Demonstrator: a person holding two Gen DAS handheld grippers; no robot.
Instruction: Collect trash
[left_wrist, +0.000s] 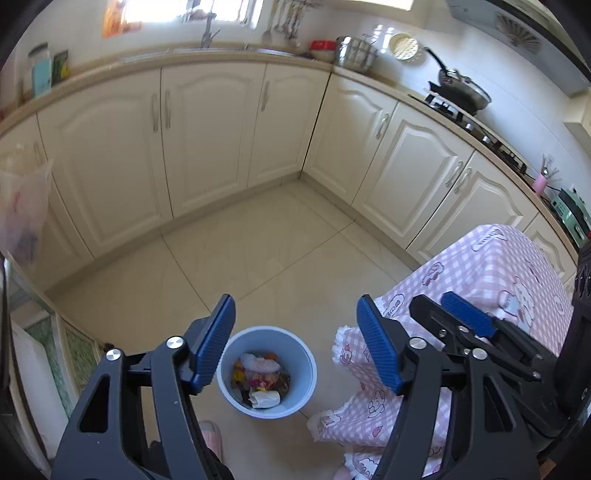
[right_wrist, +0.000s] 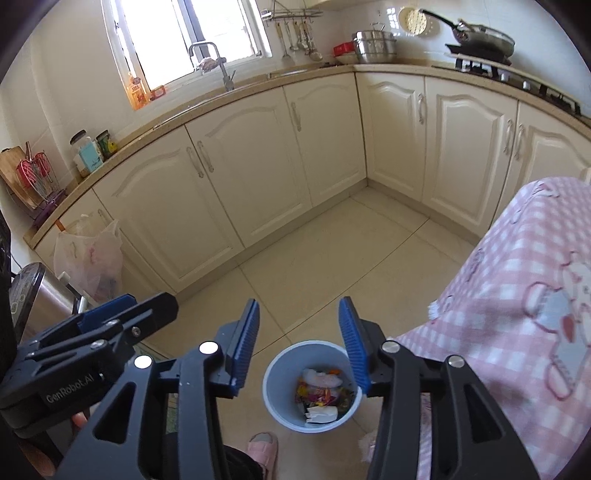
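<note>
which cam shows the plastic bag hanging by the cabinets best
The right wrist view. There the plastic bag hangs sharp and whole against the cabinet at left, handles and contents visible. In the left wrist view the same bag sits at the far left edge, blurred and cut off by the fisheye border.

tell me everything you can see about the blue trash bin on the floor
The trash bin is a small round pail, pale blue, smooth like plastic, with no lid or liner showing. It stands upright on the cream tile floor, just beside the hanging edge of the pink checked tablecloth; contact there is unclear. Its bottom holds mixed rubbish: colourful wrappers, crumpled white paper and a white carton-like piece. Both grippers, the left gripper and the right gripper, are above it, open and empty, not touching it.
</note>
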